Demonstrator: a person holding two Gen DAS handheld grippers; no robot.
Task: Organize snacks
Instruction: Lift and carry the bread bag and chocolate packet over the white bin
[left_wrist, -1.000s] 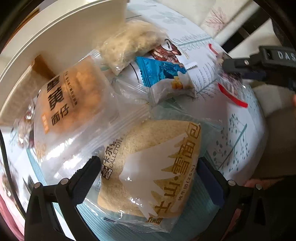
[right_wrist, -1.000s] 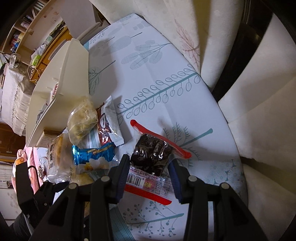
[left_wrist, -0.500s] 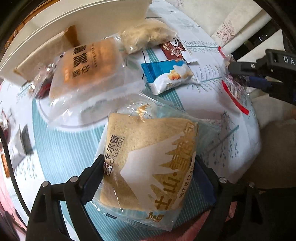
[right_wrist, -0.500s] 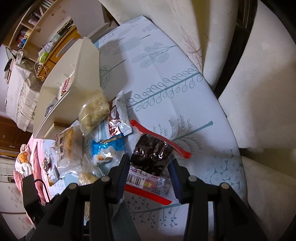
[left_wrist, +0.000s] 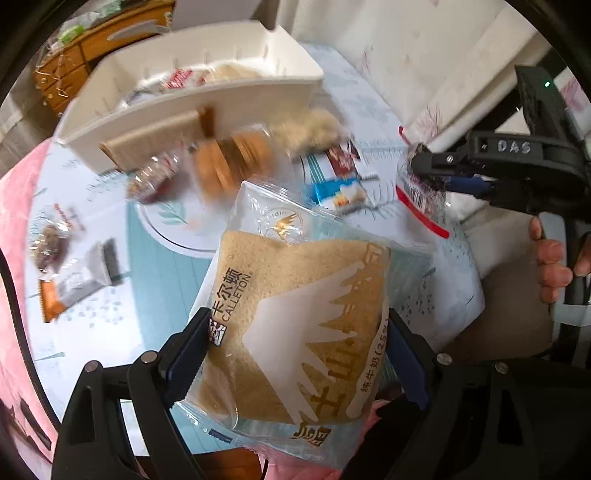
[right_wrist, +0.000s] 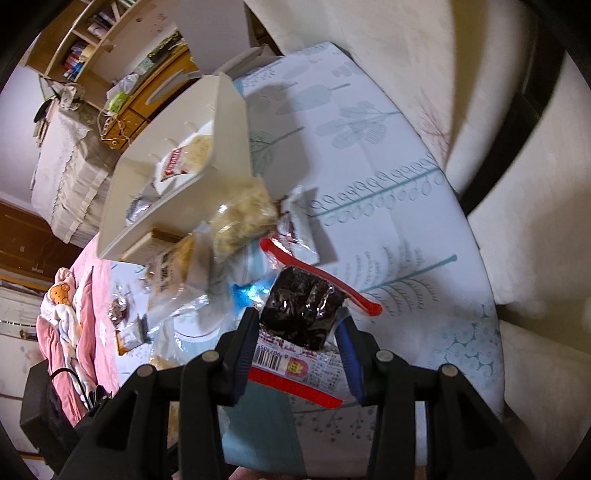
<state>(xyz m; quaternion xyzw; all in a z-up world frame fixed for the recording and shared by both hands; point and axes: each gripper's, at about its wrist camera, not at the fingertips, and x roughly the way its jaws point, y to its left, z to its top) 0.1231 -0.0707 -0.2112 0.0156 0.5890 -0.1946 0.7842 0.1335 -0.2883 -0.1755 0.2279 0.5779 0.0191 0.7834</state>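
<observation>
My left gripper is shut on a clear packet of sliced bread with gold print, held by its sides above the table. My right gripper is shut on a dark snack packet with a red edge and a barcode, also held off the cloth. In the left wrist view the right gripper shows at the right with that packet hanging from it. The white organizer box stands at the back of the table with a few packets inside.
Loose snacks lie before the box: an orange cake packet, a pale crumbly packet, a blue packet, small packets at left. White cushioned chairs border the leaf-print tablecloth. A person's hand grips the right tool.
Both grippers have risen with their packets. The bread came up off the table and the box's inside has come into view. The left jaws closed in a little on the bread.
</observation>
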